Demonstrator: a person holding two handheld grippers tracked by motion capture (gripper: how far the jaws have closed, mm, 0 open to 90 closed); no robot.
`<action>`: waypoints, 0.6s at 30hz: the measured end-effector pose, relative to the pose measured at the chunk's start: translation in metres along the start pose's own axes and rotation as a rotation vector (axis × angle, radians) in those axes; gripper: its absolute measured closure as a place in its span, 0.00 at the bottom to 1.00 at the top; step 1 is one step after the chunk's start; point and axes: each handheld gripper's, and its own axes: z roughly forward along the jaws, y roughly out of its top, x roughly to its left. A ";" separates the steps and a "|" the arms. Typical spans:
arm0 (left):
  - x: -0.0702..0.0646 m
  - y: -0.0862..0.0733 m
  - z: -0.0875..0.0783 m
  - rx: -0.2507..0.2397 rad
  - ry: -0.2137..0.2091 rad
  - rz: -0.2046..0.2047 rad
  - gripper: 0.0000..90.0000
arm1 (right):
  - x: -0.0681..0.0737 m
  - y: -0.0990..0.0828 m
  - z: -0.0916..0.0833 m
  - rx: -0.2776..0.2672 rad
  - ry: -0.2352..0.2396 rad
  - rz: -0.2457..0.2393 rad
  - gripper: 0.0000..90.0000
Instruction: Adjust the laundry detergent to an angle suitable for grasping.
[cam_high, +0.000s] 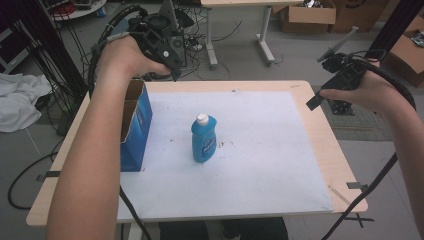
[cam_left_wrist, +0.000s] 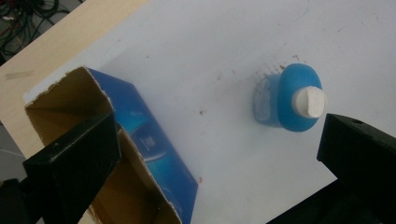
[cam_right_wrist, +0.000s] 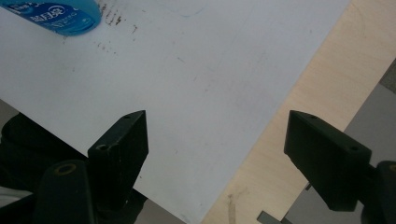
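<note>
The pale wooden surface (cam_high: 320, 140) carried a large white sheet (cam_high: 260, 150) across nearly its whole top. On that sheet stood a blue plastic bottle with a white cap (cam_high: 203, 140), upright, mid-sheet, and an open blue cardboard box (cam_high: 136, 127) stood at the left edge, well apart.

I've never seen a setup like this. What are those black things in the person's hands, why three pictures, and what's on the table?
A person holds a black two-jaw grasping tool in each hand: the left tool and the right tool. One picture looks down from above the table; the other two come from small cameras riding on each tool, looking along its jaws. On the white sheet stand a blue bottle with a white cap and an open blue box. Both tools are open and hold nothing.
</note>
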 end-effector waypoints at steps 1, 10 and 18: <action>0.000 0.000 0.000 -0.002 -0.003 -0.004 0.00 | 0.000 0.000 0.000 -0.002 0.002 0.003 0.25; -0.002 0.002 -0.001 -0.007 -0.002 -0.001 0.00 | -0.005 -0.003 0.002 -0.008 0.013 0.009 0.25; -0.006 0.003 0.001 -0.020 -0.005 0.010 0.00 | -0.010 -0.005 0.007 -0.002 0.019 0.018 0.25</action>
